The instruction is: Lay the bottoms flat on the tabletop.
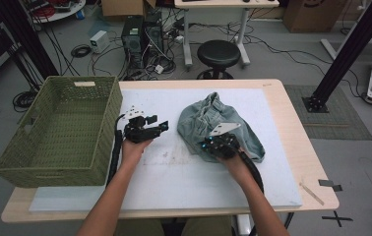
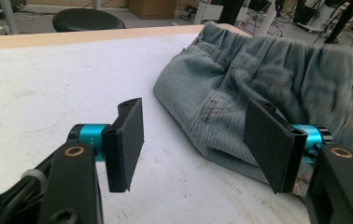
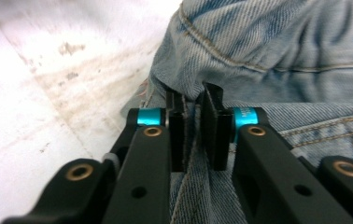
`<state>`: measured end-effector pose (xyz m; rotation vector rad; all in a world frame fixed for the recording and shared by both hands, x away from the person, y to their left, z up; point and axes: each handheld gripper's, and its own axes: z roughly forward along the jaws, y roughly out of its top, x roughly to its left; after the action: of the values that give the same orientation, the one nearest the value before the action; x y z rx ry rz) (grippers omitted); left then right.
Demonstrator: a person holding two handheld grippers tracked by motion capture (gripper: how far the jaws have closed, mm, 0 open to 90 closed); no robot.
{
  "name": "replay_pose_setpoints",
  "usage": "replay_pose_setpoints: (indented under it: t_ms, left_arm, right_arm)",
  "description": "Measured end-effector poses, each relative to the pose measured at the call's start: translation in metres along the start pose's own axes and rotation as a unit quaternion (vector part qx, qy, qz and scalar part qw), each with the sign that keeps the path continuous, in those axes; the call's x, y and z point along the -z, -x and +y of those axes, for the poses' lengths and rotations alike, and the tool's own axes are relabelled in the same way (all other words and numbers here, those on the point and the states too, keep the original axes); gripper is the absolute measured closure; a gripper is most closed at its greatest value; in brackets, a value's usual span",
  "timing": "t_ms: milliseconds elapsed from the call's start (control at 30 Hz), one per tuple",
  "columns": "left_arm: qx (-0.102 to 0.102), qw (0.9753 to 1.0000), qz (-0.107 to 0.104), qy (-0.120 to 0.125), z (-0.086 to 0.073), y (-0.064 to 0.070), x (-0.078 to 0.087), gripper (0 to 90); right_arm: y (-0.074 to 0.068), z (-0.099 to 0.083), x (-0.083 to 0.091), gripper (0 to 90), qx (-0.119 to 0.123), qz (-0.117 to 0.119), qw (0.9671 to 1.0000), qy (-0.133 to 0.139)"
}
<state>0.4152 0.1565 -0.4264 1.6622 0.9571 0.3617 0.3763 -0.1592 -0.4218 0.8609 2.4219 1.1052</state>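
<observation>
A crumpled pair of light blue denim shorts (image 1: 208,118) lies on the white mat (image 1: 164,172), right of centre. My right gripper (image 1: 208,144) sits on the near left edge of the heap. In the right gripper view its jaws are shut on a fold of the denim shorts (image 3: 268,51), the cloth pinched between the pads (image 3: 177,126). My left gripper (image 1: 160,125) hovers left of the shorts, pointing at them, jaws wide open. In the left gripper view the denim shorts (image 2: 240,88) lie just beyond the open pads (image 2: 130,140), and nothing is held.
A green woven basket (image 1: 61,130) stands empty on the table's left side, overhanging the edge. The wooden table edge (image 1: 307,147) runs past the mat on the right. A black stool (image 1: 218,54) and computer towers (image 1: 142,37) stand on the floor behind.
</observation>
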Motion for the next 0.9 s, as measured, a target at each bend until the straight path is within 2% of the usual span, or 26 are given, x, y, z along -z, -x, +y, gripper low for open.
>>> replay_pose_setpoints:
  t_ms: [100, 133, 167, 200, 267, 367, 400, 433, 467, 533, 600, 633, 667, 733, 833, 900]
  left_arm:
    - [0.001, 1.0, -0.002, -0.001, 0.0, 0.0, -0.001, 39.3]
    - [0.001, 1.0, -0.002, -0.001, 0.0, 0.0, -0.001, 39.4]
    - [0.002, 1.0, -0.003, -0.002, -0.001, 0.001, -0.002, 39.4]
    - [0.002, 1.0, -0.003, -0.004, -0.001, 0.001, -0.003, 39.4]
    - [0.002, 1.0, -0.005, -0.007, -0.002, 0.002, -0.005, 39.3]
    - [0.001, 0.9999, -0.007, -0.01, -0.003, 0.002, -0.007, 39.3]
    - [0.002, 0.9999, -0.007, -0.011, -0.003, 0.003, -0.008, 39.3]
    - [0.003, 0.9999, -0.008, -0.012, -0.003, 0.003, -0.009, 39.3]
    - [0.004, 0.9998, -0.013, -0.015, -0.003, 0.005, -0.012, 39.3]
    - [0.002, 0.9996, -0.018, -0.02, -0.003, 0.008, -0.015, 39.2]
    - [-0.001, 0.9995, -0.022, -0.023, -0.003, 0.011, -0.018, 39.1]
    - [-0.002, 0.9994, -0.024, -0.026, -0.003, 0.013, -0.02, 38.9]
    - [-0.002, 0.9993, -0.026, -0.026, -0.003, 0.015, -0.022, 38.8]
    - [-0.001, 0.9992, -0.028, -0.027, -0.003, 0.016, -0.025, 38.7]
    - [-0.004, 0.9988, -0.037, -0.033, -0.007, 0.023, -0.036, 38.7]
    - [-0.006, 0.9985, -0.039, -0.037, -0.008, 0.027, -0.042, 38.6]
  right_arm:
    - [0.018, 0.001, 0.014, 84.0, -0.022, -0.035, 0.9989, 0.021]
    - [0.018, 0.001, 0.014, 84.0, -0.022, -0.035, 0.9989, 0.021]
    - [0.035, 0.001, 0.022, 83.9, -0.047, -0.068, 0.9958, 0.039]
    - [0.041, 0.001, 0.024, 84.0, -0.05, -0.081, 0.9947, 0.038]
    - [0.06, 0.0, 0.029, 84.0, -0.068, -0.116, 0.9904, 0.033]
    - [0.084, -0.003, 0.035, 84.0, -0.092, -0.154, 0.9834, 0.03]
    - [0.084, -0.003, 0.035, 84.0, -0.092, -0.154, 0.9834, 0.03]
    - [0.091, -0.004, 0.035, 84.0, -0.098, -0.164, 0.9812, 0.026]
    - [0.106, -0.007, 0.036, 84.0, -0.111, -0.184, 0.9763, 0.019]
    - [0.119, -0.01, 0.037, 84.1, -0.123, -0.209, 0.97, 0.012]
    - [0.129, -0.014, 0.039, 84.0, -0.138, -0.234, 0.9622, 0.003]
    - [0.136, -0.017, 0.041, 84.0, -0.153, -0.248, 0.9566, 0.001]
    - [0.14, -0.019, 0.042, 84.0, -0.168, -0.252, 0.9531, 0.001]
    - [0.145, -0.024, 0.044, 83.3, -0.182, -0.248, 0.9514, 0.0]
    - [0.143, -0.025, 0.046, 80.3, -0.178, -0.256, 0.9503, 0.002]
    - [0.139, -0.026, 0.047, 80.8, -0.166, -0.262, 0.9508, 0.001]
